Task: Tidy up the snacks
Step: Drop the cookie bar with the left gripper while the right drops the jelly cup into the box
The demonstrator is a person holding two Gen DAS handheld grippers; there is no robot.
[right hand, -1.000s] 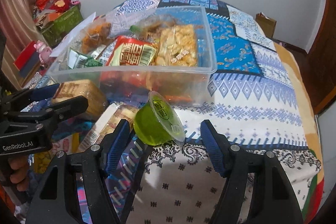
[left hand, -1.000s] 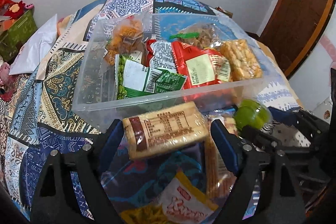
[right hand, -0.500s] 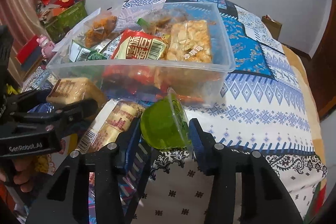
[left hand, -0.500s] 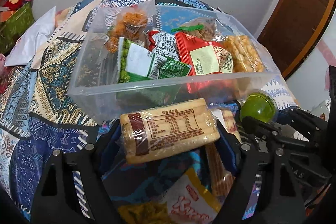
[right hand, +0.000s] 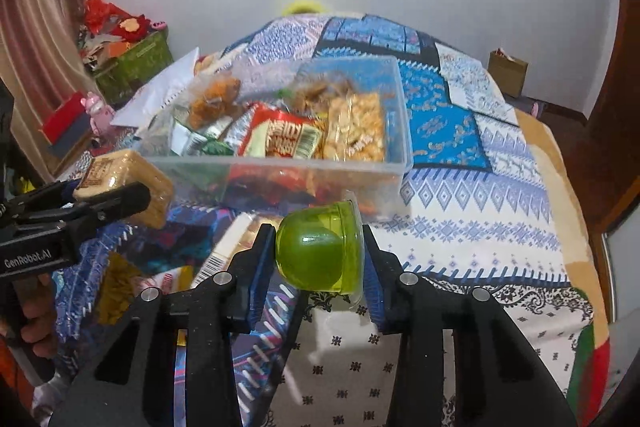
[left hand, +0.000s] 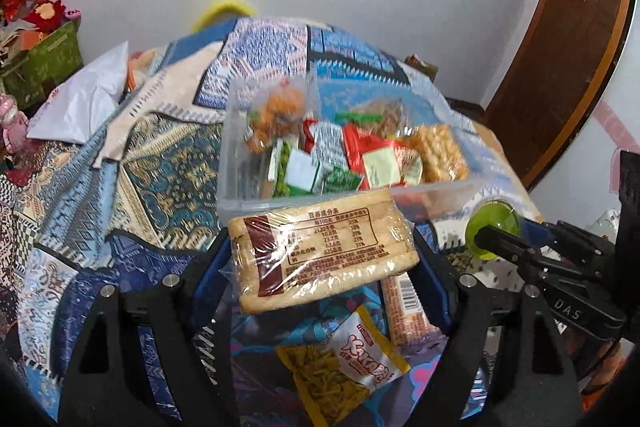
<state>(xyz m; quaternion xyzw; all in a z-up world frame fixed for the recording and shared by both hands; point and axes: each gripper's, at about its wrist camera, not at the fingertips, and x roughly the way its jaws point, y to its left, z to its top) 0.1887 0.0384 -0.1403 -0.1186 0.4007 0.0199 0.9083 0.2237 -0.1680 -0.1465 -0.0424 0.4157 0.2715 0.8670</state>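
Snacks: left gripper (left hand: 324, 255) clamps the wrapped biscuit pack (left hand: 324, 251), right gripper (right hand: 320, 251) clamps the green jelly cup (right hand: 318, 251), both held above the bed just short of the clear bin (right hand: 320, 169). Risks: the slick round cup squirts out of the fingers, or either item clips the near rim. Bin is crowded; open room looks like its left side.

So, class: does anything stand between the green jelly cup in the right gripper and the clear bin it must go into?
Only the bin's near wall, which the jelly cup must clear. The cup is clamped in the right gripper just short of that wall. Packets cover most of the bin's floor.
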